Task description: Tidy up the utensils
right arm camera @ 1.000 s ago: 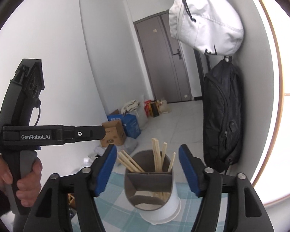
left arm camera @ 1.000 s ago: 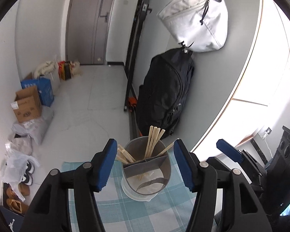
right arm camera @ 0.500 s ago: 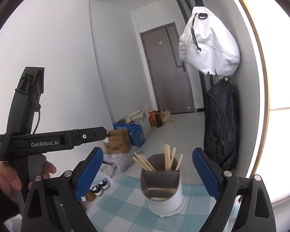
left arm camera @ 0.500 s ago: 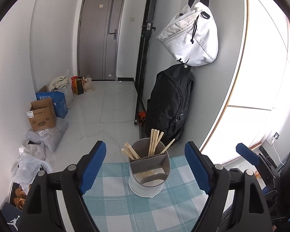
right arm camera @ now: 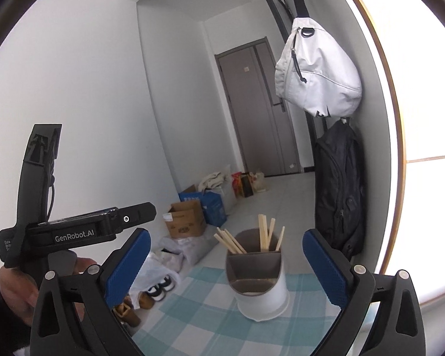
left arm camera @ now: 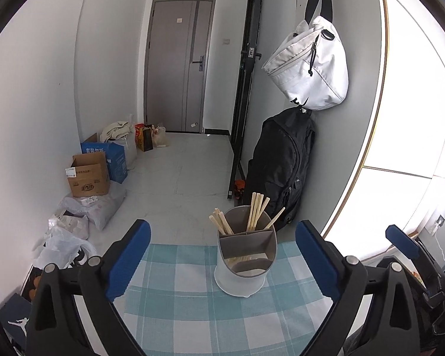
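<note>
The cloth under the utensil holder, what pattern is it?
The checked tablecloth has a teal-and-white check, clearest in the left wrist view.

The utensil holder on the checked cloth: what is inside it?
The utensil holder has gray dividers. Wooden chopsticks stand in its two back compartments. The front compartment seems empty, but its bottom and the chopsticks' lower ends are hidden.
</note>
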Demonstrator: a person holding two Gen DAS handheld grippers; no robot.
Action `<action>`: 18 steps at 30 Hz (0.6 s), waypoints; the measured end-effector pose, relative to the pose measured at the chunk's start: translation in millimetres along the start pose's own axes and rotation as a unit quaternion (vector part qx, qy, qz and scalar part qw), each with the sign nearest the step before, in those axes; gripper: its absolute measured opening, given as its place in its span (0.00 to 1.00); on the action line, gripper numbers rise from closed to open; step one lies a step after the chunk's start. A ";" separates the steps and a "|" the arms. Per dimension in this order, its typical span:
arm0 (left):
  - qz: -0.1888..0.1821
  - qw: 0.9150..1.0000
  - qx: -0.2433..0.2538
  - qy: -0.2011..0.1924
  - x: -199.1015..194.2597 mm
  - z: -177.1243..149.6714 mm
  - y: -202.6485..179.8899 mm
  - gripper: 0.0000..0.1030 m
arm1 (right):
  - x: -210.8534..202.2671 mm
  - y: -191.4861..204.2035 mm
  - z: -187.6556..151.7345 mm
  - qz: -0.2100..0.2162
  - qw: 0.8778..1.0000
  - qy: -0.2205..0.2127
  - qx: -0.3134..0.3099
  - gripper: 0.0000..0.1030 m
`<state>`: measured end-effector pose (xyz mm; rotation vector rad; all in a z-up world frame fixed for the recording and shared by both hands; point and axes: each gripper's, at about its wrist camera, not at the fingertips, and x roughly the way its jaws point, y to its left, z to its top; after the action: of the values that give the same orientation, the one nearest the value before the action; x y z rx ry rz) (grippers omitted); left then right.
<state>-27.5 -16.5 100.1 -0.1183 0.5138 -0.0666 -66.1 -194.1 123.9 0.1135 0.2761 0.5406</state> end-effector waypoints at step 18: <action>0.020 1.000 -0.001 -0.005 -12.0 -16.5 1.5 0.93 | -10.8 4.6 -5.6 -0.004 1.000 -0.002 -0.001 1.00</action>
<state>-46.0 -15.5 91.4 -0.1103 0.5065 -0.0267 -78.9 -195.6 121.8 0.1111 0.2719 0.5329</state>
